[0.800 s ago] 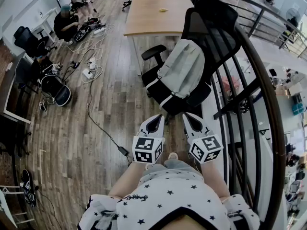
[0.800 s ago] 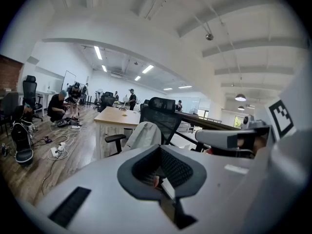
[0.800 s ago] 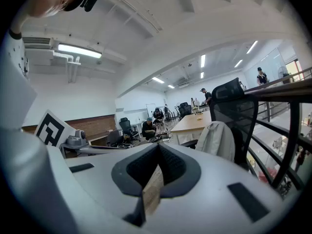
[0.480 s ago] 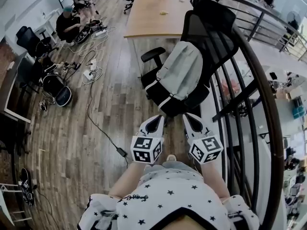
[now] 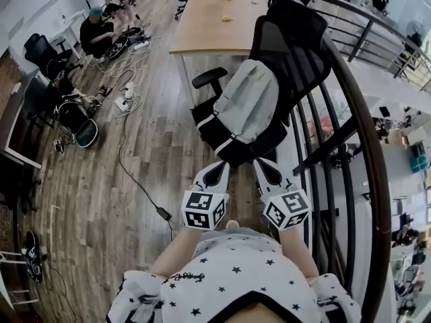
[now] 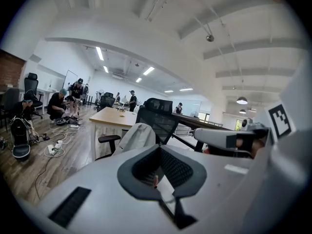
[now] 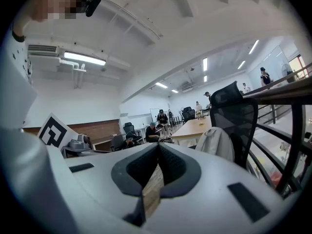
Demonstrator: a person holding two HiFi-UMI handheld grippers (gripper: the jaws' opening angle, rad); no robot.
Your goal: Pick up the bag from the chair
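Wood-plank office floor [image 5: 101,200] all round. Propped on the seat of a black mesh office chair [image 5: 300,36], leaning against its backrest: pale grey backpack [image 5: 246,103] with black base and white stripe, straps out of sight. Near the seat's front edge, not touching, left gripper [image 5: 222,165] and right gripper [image 5: 258,161], both pinched together, empty. Beyond, wooden counter [image 5: 209,25]; alongside, dark railing [image 5: 353,120].

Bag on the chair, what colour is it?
Light grey bag, black bottom; head view shows it best.
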